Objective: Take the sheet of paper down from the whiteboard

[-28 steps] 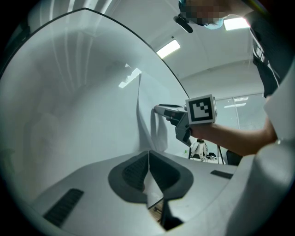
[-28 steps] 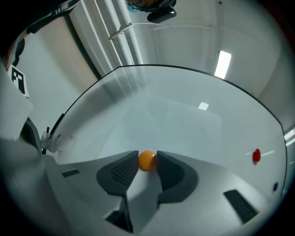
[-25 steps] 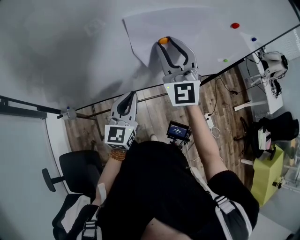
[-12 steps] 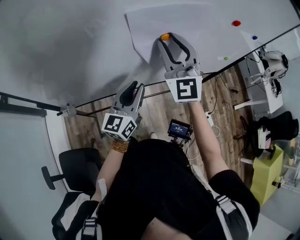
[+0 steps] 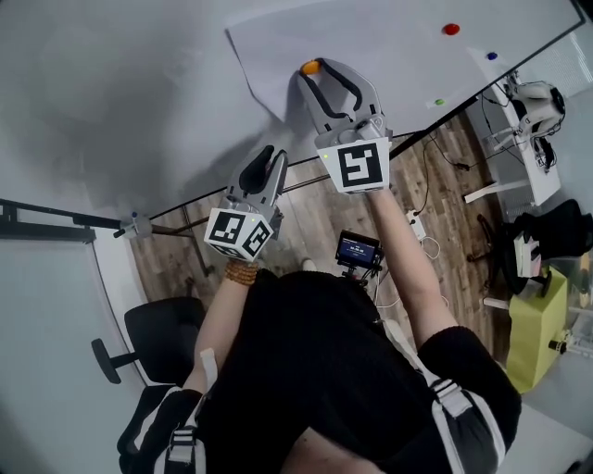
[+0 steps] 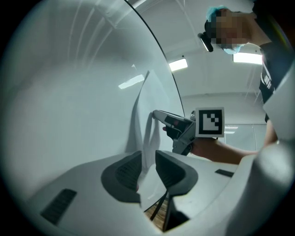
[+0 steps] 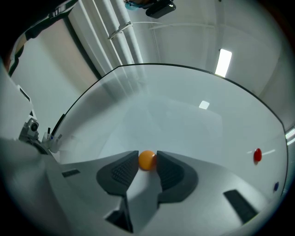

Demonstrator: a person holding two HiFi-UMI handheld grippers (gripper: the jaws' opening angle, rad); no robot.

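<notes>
A white sheet of paper hangs on the whiteboard. An orange magnet sits near the sheet's lower left corner. My right gripper is shut on that magnet, a pad touching each side. My left gripper is lower and to the left, at the sheet's loose corner. In the left gripper view that corner bulges off the board and runs down between the jaws of my left gripper, which stand apart, not pressing it. The right gripper shows beyond.
Red, blue and green magnets sit further right on the board. Below are a wooden floor, a black office chair, a small screen on a stand and a yellow-green cabinet.
My left gripper has moved up and right to the sheet's lower left corner and rolled a little. The right gripper has stayed on the orange magnet.
</notes>
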